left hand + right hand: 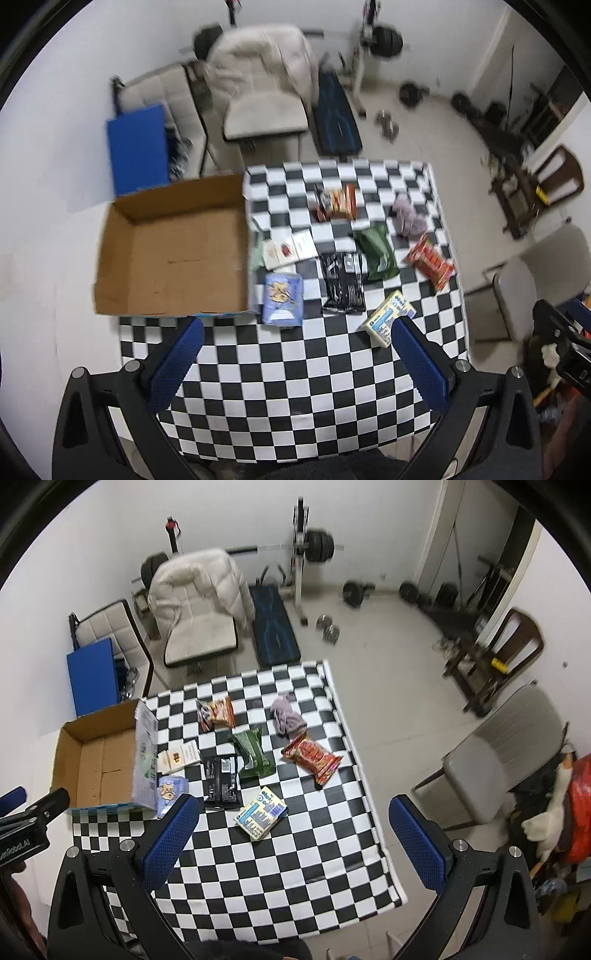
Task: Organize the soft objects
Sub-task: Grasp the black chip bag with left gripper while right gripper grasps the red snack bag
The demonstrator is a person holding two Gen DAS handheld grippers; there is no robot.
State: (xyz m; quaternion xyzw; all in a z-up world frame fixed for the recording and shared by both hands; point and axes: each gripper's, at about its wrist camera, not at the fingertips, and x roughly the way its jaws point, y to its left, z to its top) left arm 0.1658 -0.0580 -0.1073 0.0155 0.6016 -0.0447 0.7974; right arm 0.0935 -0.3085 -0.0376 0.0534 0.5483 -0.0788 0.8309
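Hovering wide and empty, the left tool (295, 363) has the blue pack (282, 300) just above centre, beside the box (168, 251); right tool (293, 836) also wide.

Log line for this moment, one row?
left hand-held gripper: open, empty | right hand-held gripper: open, empty | brown cardboard box: empty | packets on checkered cloth

Open cardboard box (173, 251) at left edge of checkered cloth, nothing inside. Just beside it: pale blue tissue pack (282, 299) and white flat packet (290, 249). Black pouch (341, 282) and green pouch (376, 253) lie mid-cloth, touching. Orange snack bag (336, 202) farther back. Crumpled lilac cloth (408, 216), red snack bag (430, 262) right. Yellow-blue pack (388, 317) nearest.
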